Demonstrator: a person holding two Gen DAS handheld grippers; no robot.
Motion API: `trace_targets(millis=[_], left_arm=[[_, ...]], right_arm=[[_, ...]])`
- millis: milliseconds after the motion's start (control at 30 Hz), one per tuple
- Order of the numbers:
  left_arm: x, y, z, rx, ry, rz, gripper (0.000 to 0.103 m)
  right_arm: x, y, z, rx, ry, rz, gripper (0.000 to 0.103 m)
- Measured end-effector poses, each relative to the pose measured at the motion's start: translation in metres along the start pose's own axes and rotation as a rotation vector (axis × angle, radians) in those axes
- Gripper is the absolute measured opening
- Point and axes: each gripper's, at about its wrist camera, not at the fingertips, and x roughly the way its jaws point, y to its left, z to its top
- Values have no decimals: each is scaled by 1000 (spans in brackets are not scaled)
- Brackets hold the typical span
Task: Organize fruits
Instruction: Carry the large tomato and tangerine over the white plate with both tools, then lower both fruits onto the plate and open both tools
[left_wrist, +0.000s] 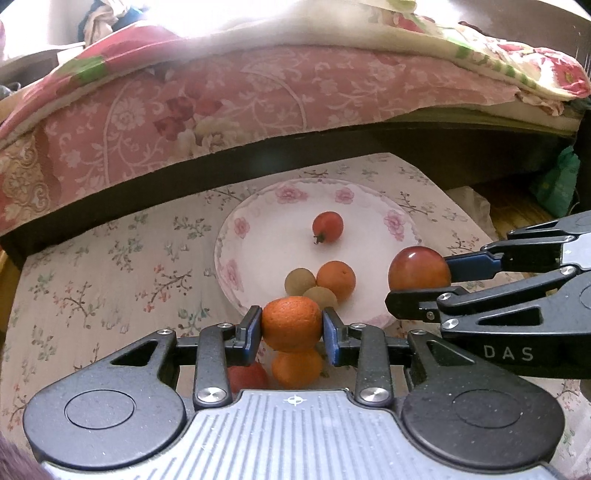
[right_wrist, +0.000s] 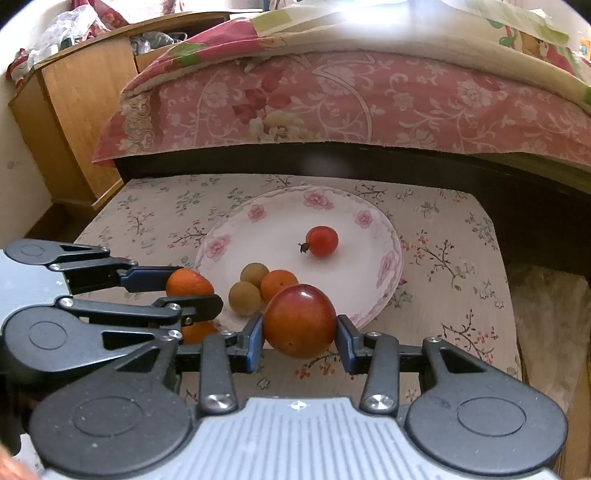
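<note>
Holding one fruit apiece, both tongs hover at the near rim of the plate (left_wrist: 236, 236), presumably for delivery onto it.

- Left tongs (left_wrist: 291, 330): closed on a mandarin (left_wrist: 291, 322), pads pressed to its sides, just short of the near rim. Skin orange, dimpled, matte.
- Right tongs (right_wrist: 300, 336): closed on a plum (right_wrist: 300, 320), held above the plate's near right edge. Skin glossy, red shading to orange-brown (possibly a large tomato; cannot tell).
- Already on the plate: cherry tomato (left_wrist: 327, 227) with stem, apart near the centre; small orange (left_wrist: 336, 279) touching two tan longans (left_wrist: 300, 281), clustered at the near side.
- Not yet plated: another orange (left_wrist: 296, 369) and a red fruit (left_wrist: 246, 376), on the floral tabletop (left_wrist: 92, 280) below the left tongs.
</note>
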Motion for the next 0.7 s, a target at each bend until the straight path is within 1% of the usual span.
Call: trace_targets(millis=[700], left_arm=[[24,9,9,-5,-5,5,42]], right_arm=[[24,-10,12,0,-8,-6,42]])
